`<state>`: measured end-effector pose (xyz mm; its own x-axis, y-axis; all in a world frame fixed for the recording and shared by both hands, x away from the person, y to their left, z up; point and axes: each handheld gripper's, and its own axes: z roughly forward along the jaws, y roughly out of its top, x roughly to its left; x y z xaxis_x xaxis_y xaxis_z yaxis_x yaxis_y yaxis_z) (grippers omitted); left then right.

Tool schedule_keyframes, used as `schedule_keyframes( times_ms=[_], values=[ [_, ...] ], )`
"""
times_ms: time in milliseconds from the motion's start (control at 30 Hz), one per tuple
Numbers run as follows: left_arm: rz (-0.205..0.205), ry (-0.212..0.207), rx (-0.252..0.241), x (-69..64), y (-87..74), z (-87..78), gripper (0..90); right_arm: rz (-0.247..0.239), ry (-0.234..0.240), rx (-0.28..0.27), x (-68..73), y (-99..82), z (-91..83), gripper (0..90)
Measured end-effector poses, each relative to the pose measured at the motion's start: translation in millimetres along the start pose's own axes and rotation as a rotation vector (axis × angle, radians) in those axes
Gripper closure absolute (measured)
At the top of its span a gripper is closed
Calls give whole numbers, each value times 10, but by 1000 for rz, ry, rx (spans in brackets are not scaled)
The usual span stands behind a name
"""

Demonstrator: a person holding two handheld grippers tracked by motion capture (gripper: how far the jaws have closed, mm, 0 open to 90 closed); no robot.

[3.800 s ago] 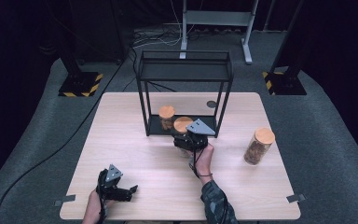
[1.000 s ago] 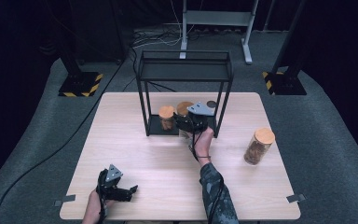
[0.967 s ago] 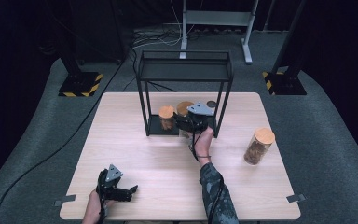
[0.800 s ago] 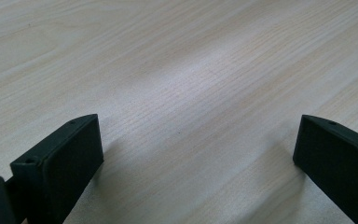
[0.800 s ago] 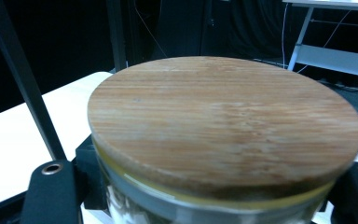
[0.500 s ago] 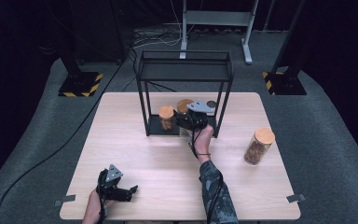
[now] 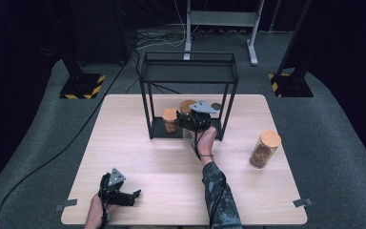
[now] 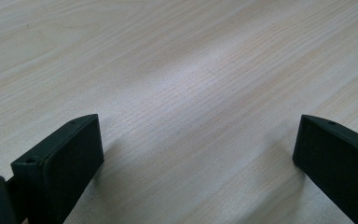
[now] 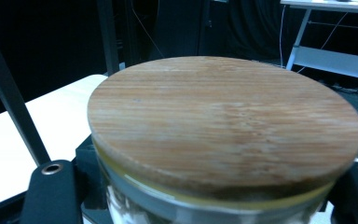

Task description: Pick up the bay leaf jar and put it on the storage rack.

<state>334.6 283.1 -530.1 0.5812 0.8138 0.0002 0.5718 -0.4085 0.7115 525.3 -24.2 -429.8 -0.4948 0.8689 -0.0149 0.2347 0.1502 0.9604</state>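
My right gripper point(image 7: 193, 123) is shut on a glass jar with a round wooden lid point(image 7: 187, 105), holding it at the front opening of the black wire rack point(image 7: 189, 71). In the right gripper view the lid point(image 9: 223, 121) looms close, with the jaws pressed on the glass on both sides beneath it. A second, smaller wooden-lidded jar point(image 7: 169, 119) stands on the rack's bottom shelf just left of the held one. My left gripper point(image 7: 134, 195) rests open on the table point(image 7: 124, 143) at the front left, with bare wood between its jaws point(image 8: 198, 140).
A third jar point(image 7: 264, 149) with brown contents stands on the table's right side. A small dark disc point(image 7: 216, 106) lies behind the rack's right post. Stands and cables sit on the grey floor beyond the table.
Since the oldest frame my right gripper has carried the jar away from me and into the rack's opening. Over the last second it has barely shifted. The left gripper has stayed put.
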Motion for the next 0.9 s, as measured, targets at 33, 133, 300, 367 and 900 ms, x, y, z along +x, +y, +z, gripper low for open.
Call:
schedule_keyframes(
  times_ms=[33, 133, 300, 367, 900],
  values=[
    [0, 0, 0, 0, 0, 0, 9, 0, 0, 1, -3, 2, 4, 248],
    [3, -1, -1, -1, 0, 0, 9, 1, -3, 0, -11, 5, 14, 249],
    [3, -1, -1, -1, 0, 0, 9, 0, -8, 1, -24, 20, 29, 248],
    [3, -2, -1, -1, 0, 0, 9, 1, -8, 1, -29, 27, 32, 248],
    [8, -8, -1, -4, 0, 0, 10, 4, -16, 8, -55, 63, 125, 248]
  ],
)
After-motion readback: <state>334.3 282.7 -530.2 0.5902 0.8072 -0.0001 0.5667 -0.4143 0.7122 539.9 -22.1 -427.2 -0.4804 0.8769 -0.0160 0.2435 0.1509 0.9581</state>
